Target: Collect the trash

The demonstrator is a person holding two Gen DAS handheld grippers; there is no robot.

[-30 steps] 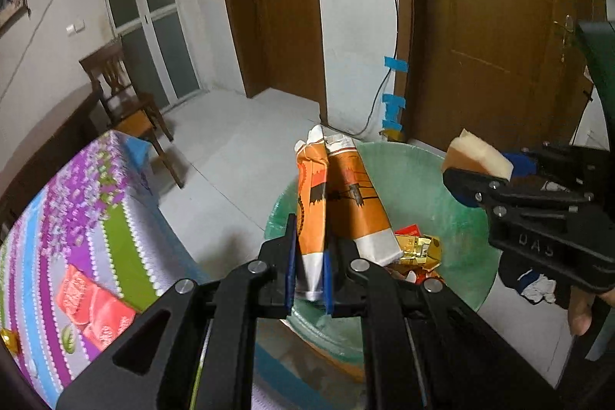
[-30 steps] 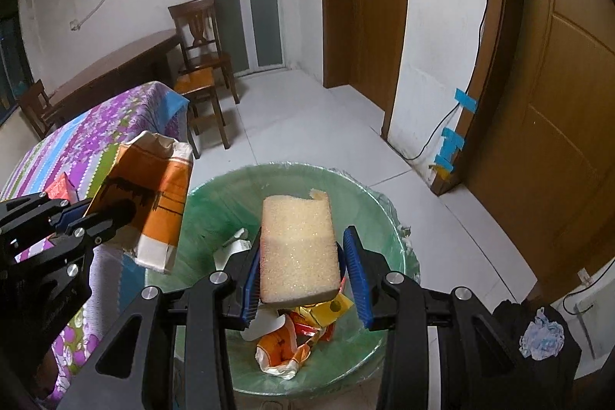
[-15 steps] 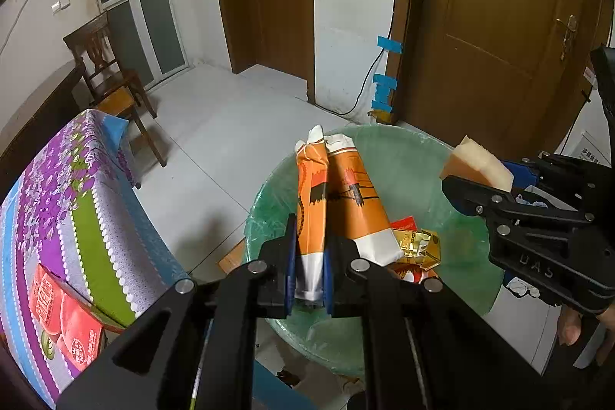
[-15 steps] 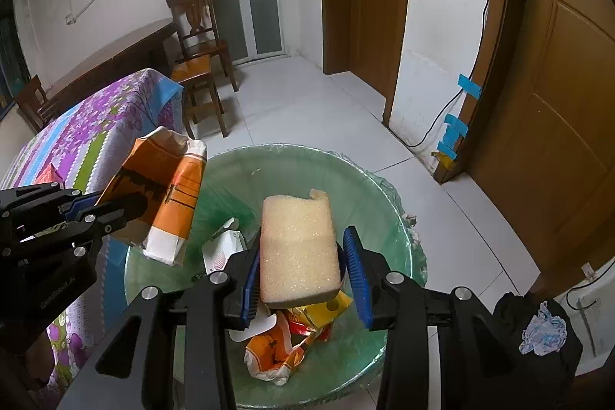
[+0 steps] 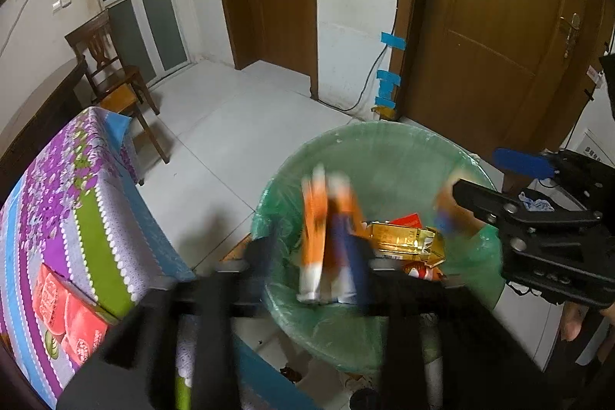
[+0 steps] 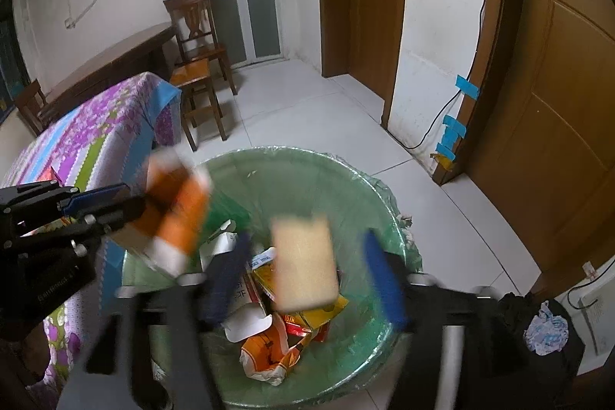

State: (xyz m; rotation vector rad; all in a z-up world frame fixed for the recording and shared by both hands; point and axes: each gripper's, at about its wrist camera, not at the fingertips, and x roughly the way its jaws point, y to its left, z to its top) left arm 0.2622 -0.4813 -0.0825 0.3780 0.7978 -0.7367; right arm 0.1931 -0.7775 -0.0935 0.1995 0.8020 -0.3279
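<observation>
Both grippers gape wide; yellow sponge and orange wrapper blur, loose above bin.

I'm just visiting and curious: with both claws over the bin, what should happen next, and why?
Probably pull both grippers back towards the table. The right gripper is open, with the sponge loose above the bin. The left gripper looks open around the blurred wrapper. Red packets lie on the table.

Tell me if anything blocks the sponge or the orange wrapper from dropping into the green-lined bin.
Nothing visible does. The sponge hangs between the open right gripper pads, directly over the bin. The orange wrapper, by the left gripper, is also over its open mouth.
</observation>
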